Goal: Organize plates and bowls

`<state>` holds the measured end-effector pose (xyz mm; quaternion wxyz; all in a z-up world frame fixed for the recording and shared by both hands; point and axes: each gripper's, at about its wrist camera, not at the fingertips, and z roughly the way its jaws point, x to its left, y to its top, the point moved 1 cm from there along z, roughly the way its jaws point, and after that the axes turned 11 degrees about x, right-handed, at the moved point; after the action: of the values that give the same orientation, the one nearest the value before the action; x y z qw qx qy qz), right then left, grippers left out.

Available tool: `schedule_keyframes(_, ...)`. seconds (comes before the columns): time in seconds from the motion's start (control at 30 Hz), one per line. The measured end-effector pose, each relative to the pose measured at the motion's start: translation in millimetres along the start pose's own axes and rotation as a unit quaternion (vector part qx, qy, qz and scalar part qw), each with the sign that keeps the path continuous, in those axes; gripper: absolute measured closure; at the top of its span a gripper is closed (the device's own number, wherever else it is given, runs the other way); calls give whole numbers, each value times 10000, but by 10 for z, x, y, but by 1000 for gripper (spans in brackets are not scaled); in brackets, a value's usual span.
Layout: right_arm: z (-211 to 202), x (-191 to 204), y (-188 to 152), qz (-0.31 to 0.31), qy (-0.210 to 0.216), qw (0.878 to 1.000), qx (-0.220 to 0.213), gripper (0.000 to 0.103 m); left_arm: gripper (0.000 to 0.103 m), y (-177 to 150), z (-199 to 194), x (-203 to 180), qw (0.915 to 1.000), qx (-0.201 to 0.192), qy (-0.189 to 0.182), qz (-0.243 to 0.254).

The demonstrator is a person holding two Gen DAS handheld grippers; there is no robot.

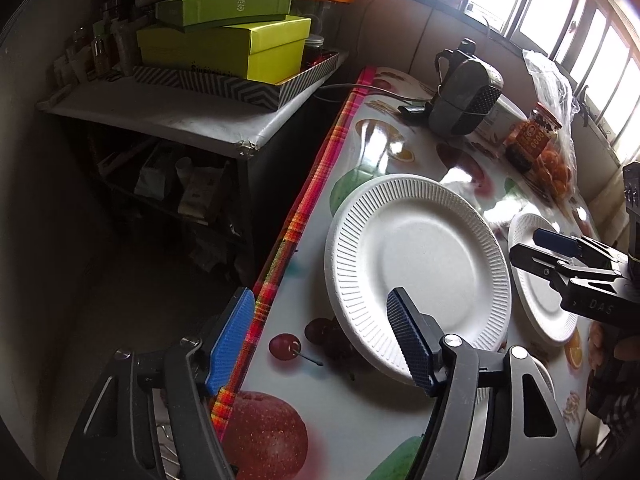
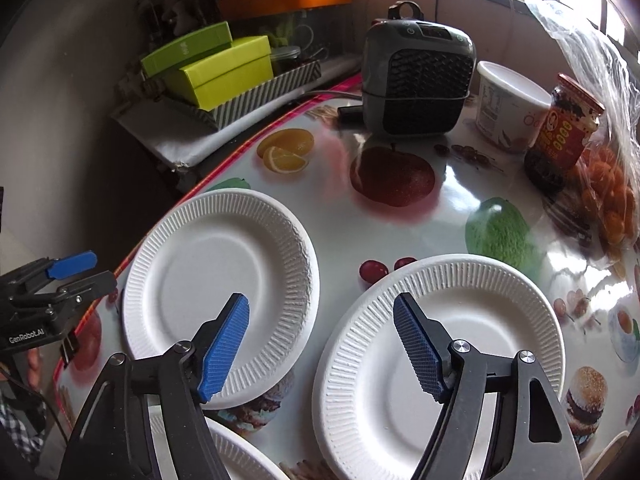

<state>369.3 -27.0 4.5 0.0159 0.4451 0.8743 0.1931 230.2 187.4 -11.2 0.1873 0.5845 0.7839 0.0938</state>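
Blue-padded fingers of the left gripper [image 1: 322, 340] stand wide apart and hold nothing, straddling the table's striped near edge [image 1: 316, 184]: one finger hangs off the table, the other over the rim of a white paper plate [image 1: 416, 256]. Right gripper [image 2: 322, 346] is likewise spread wide and empty, its left finger above that same plate [image 2: 216, 288] and its right finger above a second paper plate [image 2: 436, 364] lying just beside the first, the two apart. A third white rim [image 2: 240, 456] shows at the bottom edge below the right gripper. Beyond the plates lies bare fruit-print tablecloth [image 2: 400, 176], then a grey fan heater [image 2: 418, 80], a white tub [image 2: 512, 104], a red-labelled jar [image 2: 564, 132] and a clear bag of oranges [image 2: 608, 196] along the far side. Off the left edge stands a side shelf [image 1: 160, 108] bearing green boxes [image 1: 228, 40] in a striped tray [image 1: 240, 86].
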Motion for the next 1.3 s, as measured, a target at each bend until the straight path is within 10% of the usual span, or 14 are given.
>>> schedule_keyframes(0.87, 365, -1, 136, -225, 441, 9984, 262, 73, 56, 104, 239, -25, 9994, 272, -122, -157)
schedule_keyframes(1.3, 364, 5, 130, -150, 537, 9981, 265, 78, 71, 125, 246, -93, 9994, 266, -193, -88)
